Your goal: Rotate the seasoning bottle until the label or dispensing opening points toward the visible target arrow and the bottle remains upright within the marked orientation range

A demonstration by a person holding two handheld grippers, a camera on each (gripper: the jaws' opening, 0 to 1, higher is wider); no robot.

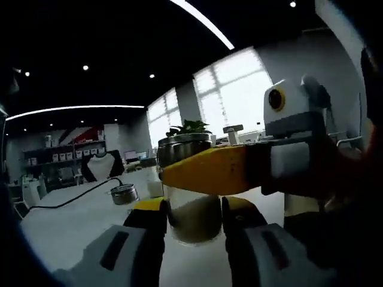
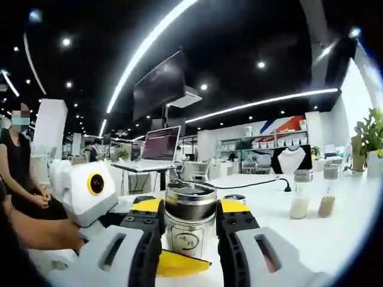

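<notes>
Two grey and black jaws with yellow tips rise from the bottom of the right gripper view, and the right gripper [image 2: 190,222] has them closed against the sides of the seasoning bottle [image 2: 190,226], a clear glass jar with a metal lid and a pale label with dark writing that faces the camera. That bottle stands upright on the white surface [image 2: 353,227], and everything else is placed from it. Just beyond the bottle lies a small round tin [image 2: 234,198]. Well to the bottle's right stand two slim glass shakers [image 2: 300,192], side by side, one with pale contents and one with browner contents. A black cable [image 2: 251,186] runs across the surface behind the bottle. To the bottle's left, the left gripper [image 2: 84,191] comes in with its white body, and a yellow part lies under the bottle's base. Further left, a person in dark clothes sits with hands together. Behind the bottle, on a stand, is an open laptop [image 2: 160,146].

From the left gripper view, the left gripper [image 1: 194,214] has its own jaws at either side of the bottle's lower body [image 1: 191,212]; whether they press it I cannot tell. A yellow jaw of the right gripper [image 1: 209,170] crosses the bottle's front. To the bottle's left sits the tin [image 1: 124,194].
</notes>
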